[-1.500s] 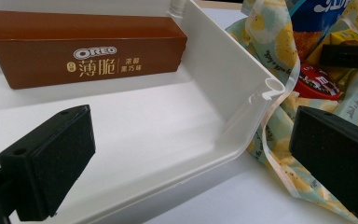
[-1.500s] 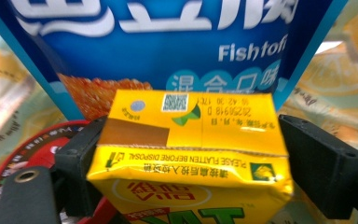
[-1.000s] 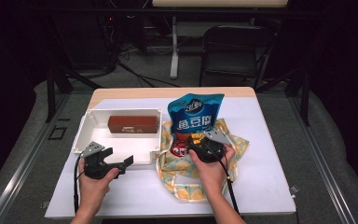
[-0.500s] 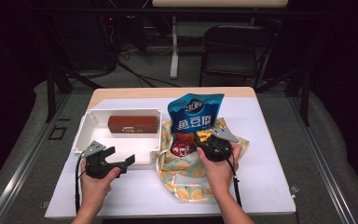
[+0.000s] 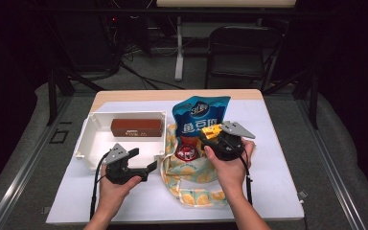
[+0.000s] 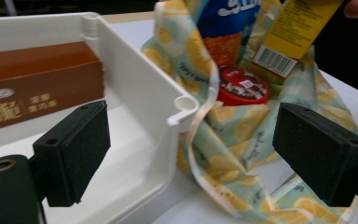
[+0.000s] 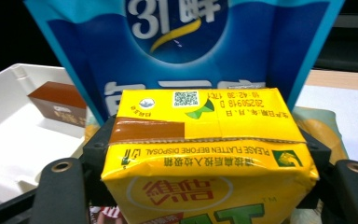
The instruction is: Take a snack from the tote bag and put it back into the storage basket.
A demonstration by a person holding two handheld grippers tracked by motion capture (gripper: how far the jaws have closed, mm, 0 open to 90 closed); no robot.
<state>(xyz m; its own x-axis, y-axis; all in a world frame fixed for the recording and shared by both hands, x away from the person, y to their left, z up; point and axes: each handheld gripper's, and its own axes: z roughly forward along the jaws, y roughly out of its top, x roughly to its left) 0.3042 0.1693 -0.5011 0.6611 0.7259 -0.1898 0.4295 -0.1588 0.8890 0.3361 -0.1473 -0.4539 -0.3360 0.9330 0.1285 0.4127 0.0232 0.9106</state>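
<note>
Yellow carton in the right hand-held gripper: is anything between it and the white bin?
Nothing solid blocks the way. The yellow carton, clamped in the right hand-held gripper, is above the lemon-print cloth bag; the white bin lies beside it, with only its near wall and the bag's edge to cross. The brown box fills the far side.

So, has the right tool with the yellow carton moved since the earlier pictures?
Yes. The right tool, shut on the yellow carton, has risen: in the high view it now overlaps the blue snack bag higher than before, above the red lid.
</note>
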